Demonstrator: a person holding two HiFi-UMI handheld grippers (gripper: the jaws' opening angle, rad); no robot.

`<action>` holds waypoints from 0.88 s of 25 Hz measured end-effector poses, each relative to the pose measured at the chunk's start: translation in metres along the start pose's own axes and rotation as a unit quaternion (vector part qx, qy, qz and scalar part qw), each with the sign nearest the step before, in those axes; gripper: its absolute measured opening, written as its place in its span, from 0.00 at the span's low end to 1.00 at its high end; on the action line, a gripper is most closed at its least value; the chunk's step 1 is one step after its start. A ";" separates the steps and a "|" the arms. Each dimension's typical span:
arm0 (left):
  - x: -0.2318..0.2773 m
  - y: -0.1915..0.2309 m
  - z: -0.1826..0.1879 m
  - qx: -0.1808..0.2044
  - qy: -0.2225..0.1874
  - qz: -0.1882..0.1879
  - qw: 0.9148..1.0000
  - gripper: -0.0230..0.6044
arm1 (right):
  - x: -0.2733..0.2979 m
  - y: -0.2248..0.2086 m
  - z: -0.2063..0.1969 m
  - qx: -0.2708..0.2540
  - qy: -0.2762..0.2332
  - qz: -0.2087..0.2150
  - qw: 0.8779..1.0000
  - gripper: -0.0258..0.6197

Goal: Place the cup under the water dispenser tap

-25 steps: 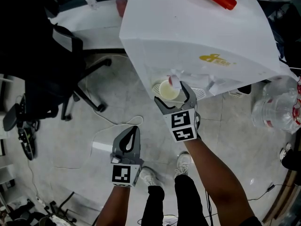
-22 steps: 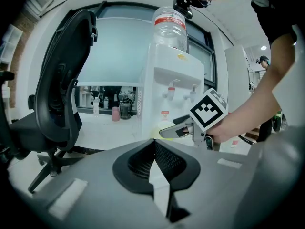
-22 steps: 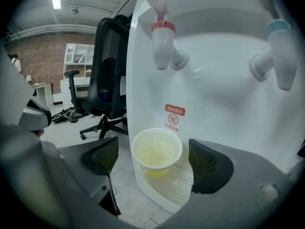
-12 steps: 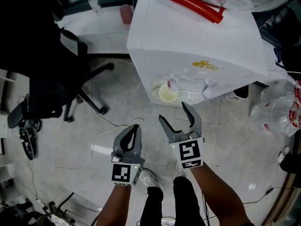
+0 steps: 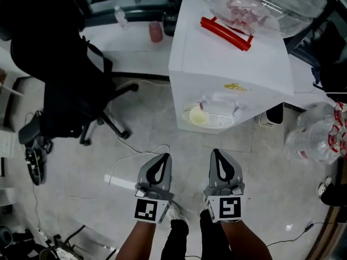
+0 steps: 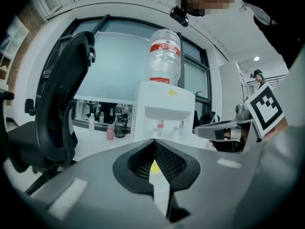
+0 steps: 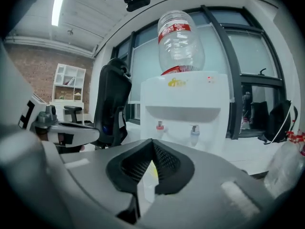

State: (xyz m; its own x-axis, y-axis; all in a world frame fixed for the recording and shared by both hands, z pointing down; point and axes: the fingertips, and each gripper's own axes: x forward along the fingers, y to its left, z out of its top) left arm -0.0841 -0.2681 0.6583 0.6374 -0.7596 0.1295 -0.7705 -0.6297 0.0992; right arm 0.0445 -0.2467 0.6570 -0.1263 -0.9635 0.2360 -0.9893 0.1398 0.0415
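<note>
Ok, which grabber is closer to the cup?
Right. The right gripper sits below the cup in the head view, slightly to its right. The left gripper is farther off to the cup's lower left. Both are shut and empty, clear of it.

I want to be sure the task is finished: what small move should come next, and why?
Probably none toward the cup: it stands on the drip tray, seemingly beneath the red tap of the water dispenser. The left gripper and the right gripper are both shut, empty and clear of it, so leaving it alone seems right.
</note>
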 end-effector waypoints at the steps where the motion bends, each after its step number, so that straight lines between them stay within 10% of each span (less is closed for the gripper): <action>1: -0.005 -0.001 0.005 0.000 -0.001 -0.002 1.000 0.06 | -0.006 0.003 0.004 0.004 0.004 0.000 1.000 0.04; 22: -0.093 -0.042 0.149 -0.032 0.020 -0.009 0.999 0.06 | -0.111 0.036 0.166 -0.060 0.030 0.066 0.996 0.04</action>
State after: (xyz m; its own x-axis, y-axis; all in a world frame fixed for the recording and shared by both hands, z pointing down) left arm -0.1101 -0.1954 0.4950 0.6521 -0.7399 0.1654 -0.7579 -0.6310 0.1655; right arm 0.0107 -0.1721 0.4715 -0.2459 -0.9201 0.3048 -0.9482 0.2936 0.1214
